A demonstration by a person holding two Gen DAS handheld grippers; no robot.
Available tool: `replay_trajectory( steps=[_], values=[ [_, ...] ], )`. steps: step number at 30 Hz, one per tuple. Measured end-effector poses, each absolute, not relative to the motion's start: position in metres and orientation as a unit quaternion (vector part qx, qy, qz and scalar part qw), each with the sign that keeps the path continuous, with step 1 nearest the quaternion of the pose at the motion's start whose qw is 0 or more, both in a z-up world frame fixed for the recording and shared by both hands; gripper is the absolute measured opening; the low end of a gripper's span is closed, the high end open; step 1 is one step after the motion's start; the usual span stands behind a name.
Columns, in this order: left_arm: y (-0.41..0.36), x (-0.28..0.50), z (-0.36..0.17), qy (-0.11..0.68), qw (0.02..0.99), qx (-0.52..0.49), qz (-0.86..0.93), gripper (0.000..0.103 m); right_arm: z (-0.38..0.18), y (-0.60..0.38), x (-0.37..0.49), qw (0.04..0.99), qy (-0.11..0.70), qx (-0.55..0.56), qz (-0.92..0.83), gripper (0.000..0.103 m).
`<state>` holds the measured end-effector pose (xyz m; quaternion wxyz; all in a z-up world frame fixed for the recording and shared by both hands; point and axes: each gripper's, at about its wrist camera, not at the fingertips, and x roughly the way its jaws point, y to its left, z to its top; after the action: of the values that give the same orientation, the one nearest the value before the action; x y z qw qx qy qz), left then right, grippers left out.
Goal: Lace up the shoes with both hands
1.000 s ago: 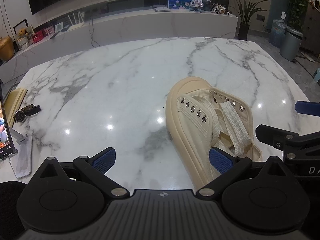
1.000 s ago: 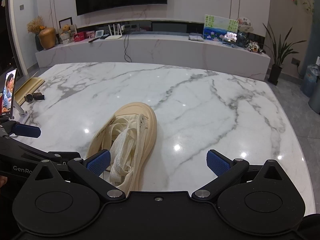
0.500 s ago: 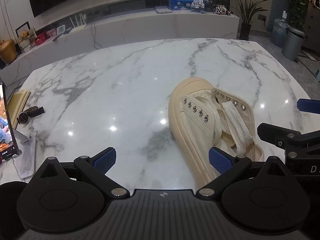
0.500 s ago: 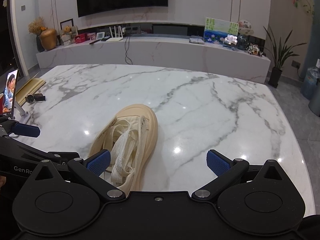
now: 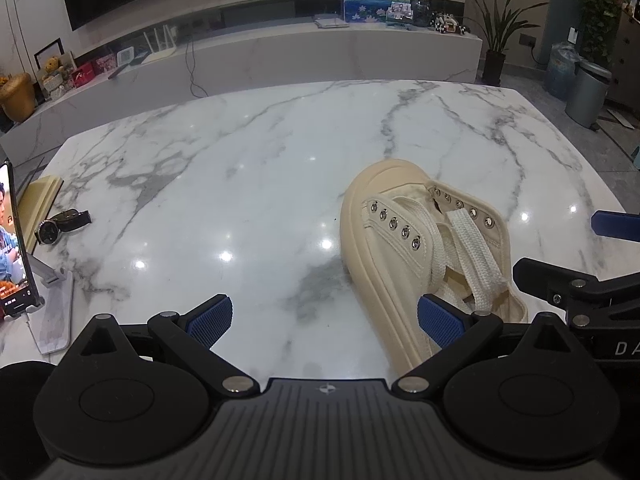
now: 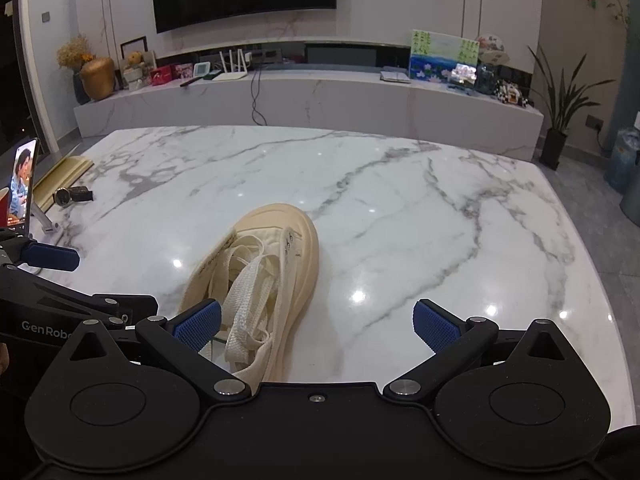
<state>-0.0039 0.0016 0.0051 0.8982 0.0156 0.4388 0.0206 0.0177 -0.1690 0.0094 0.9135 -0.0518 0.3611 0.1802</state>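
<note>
Cream shoe (image 5: 384, 248) lay on marble counter (image 5: 240, 168), toe away from cams, white lace (image 5: 476, 252) loose across tongue. Left tool (image 5: 325, 317) and right tool (image 6: 316, 322) both spread wide, holding nothing, either side of shoe heel. Phone (image 5: 14, 240) and watch (image 5: 60, 228) at counter's left edge.

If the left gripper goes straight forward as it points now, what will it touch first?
Probably bare marble table. The left gripper is open and its centre line passes left of the cream shoe; only its right finger lines up with the sole, though depth is unclear.
</note>
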Motion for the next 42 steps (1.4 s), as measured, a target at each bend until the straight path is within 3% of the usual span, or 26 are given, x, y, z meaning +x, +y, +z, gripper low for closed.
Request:
replay_trajectory(
  steps=[42],
  values=[
    [0.003, -0.004, 0.003, 0.443, 0.896, 0.028, 0.023, 0.100, 0.004, -0.158, 0.022, 0.910, 0.366, -0.059, 0.185, 0.102]
  ],
)
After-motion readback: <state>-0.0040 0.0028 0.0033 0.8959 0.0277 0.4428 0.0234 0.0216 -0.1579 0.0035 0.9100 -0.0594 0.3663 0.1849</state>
